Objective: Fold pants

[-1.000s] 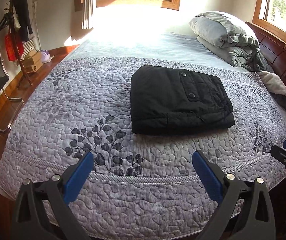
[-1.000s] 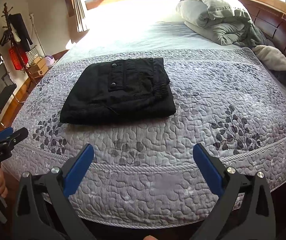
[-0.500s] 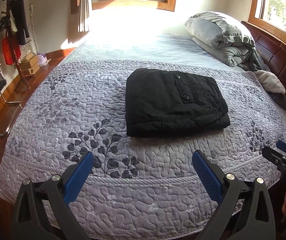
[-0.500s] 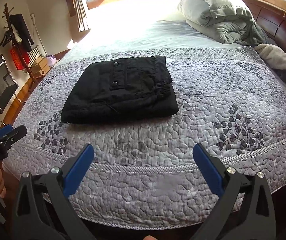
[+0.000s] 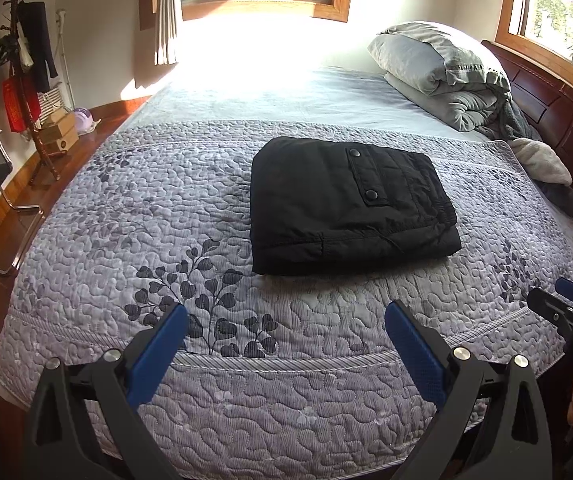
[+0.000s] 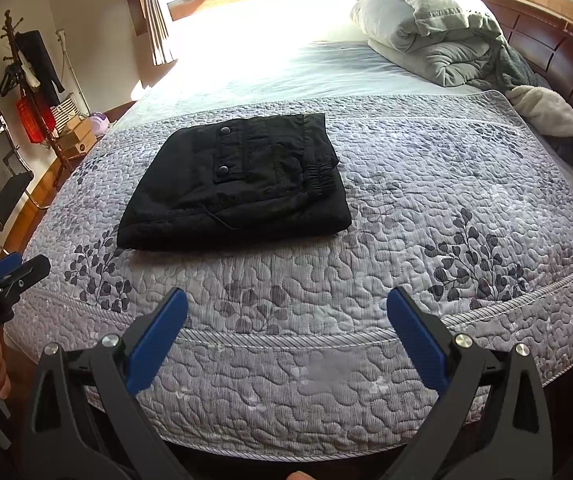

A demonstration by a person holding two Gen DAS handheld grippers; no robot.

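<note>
Black pants folded in compact stack, frame centre, on quilted bedspread. Left gripper and right gripper both spread wide, empty, well short of stack. Risk: stray nudge would loosen layers.

Black pants folded square on quilted bed — left gripper wide apart, empty, hovering at bed's edge.

white lettering on the left gripper body seems to read "genrobot.ai". the right gripper shows letters too blurred to read.
</note>
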